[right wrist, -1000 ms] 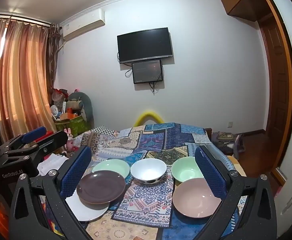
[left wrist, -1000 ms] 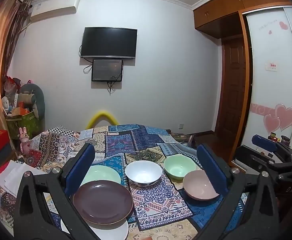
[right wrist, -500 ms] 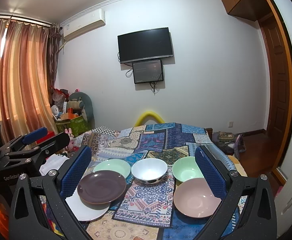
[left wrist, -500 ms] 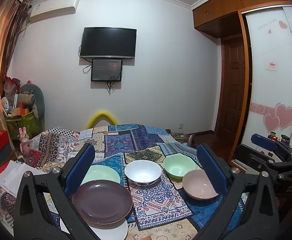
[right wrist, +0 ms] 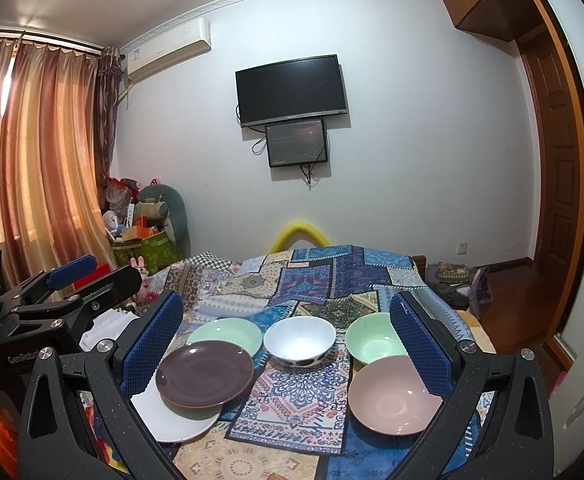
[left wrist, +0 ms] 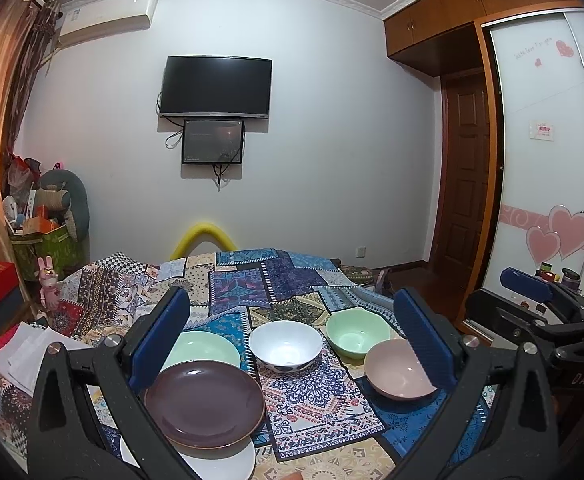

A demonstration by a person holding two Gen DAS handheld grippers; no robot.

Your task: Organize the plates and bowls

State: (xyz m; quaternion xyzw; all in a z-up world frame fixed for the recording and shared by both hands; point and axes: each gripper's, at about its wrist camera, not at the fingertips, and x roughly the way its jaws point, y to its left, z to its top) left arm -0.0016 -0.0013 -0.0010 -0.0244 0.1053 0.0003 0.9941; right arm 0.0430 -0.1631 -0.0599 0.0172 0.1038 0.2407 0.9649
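Observation:
On a patchwork-covered table lie a dark brown plate (left wrist: 206, 402) resting on a white plate (left wrist: 220, 462), a pale green plate (left wrist: 208, 350), a white bowl (left wrist: 286, 344), a green bowl (left wrist: 356, 336) and a pink bowl (left wrist: 398, 372). The right wrist view has the same set: brown plate (right wrist: 206, 372), white plate (right wrist: 172, 420), green plate (right wrist: 228, 332), white bowl (right wrist: 300, 340), green bowl (right wrist: 372, 340), pink bowl (right wrist: 392, 396). My left gripper (left wrist: 292, 340) and right gripper (right wrist: 288, 344) hang open above the near edge, holding nothing.
The patchwork cloth (left wrist: 248, 280) covers the table to its far edge, with a yellow foam arc (left wrist: 204, 236) behind. Boxes, a green basket (left wrist: 48, 248) and toys crowd the left. A wooden door (left wrist: 470, 184) and wardrobe stand at the right.
Both views have shifted only slightly; the dishes sit a touch differently in frame. Nothing on the table has moved, and both grippers remain open.

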